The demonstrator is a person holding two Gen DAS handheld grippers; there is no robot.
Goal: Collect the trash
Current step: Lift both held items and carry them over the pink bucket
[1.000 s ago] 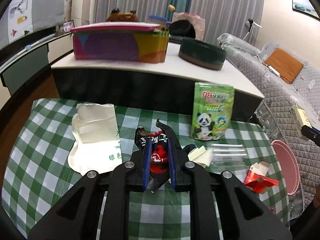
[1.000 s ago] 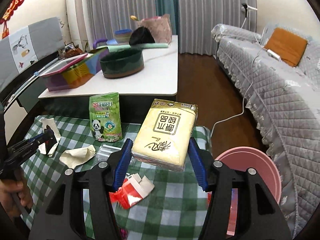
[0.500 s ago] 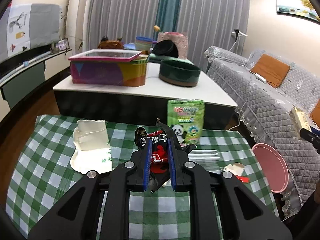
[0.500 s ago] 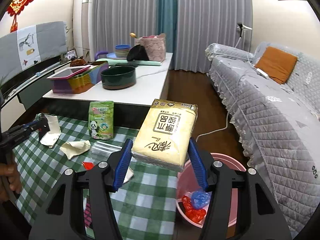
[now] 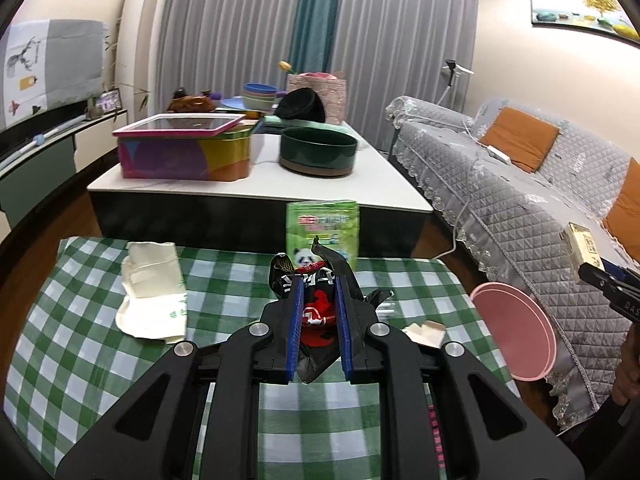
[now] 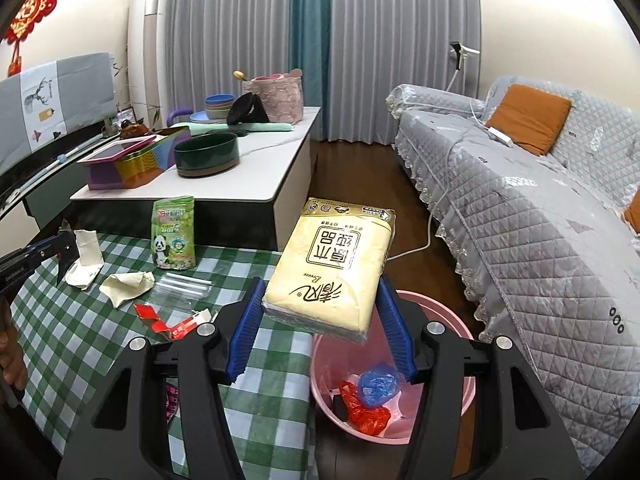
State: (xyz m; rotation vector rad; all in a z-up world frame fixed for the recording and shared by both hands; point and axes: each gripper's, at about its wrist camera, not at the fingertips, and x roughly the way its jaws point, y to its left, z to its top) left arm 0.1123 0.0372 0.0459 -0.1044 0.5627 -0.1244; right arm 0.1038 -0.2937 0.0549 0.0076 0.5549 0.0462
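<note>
The right tongs point(image 6: 320, 320) grip a yellow tissue pack point(image 6: 332, 268) between the blue pads. Compared with a second ago, they have travelled from above the desk point(image 6: 100, 340) to a position over the near rim of the pink bin point(image 6: 460, 400), which already holds red and blue scraps. Judgement: the pack is nearly placed for release into the bin. The left tongs point(image 5: 318, 316) are clamped on a black-and-red wrapper point(image 5: 316, 312) and have lifted it clear of the checked cloth. Farther out, a white paper bag point(image 5: 152, 288), a clear bag point(image 6: 184, 286) and a red carton point(image 6: 160, 320) remain uncollected, with a green panda pouch point(image 5: 322, 232) at the far edge
</note>
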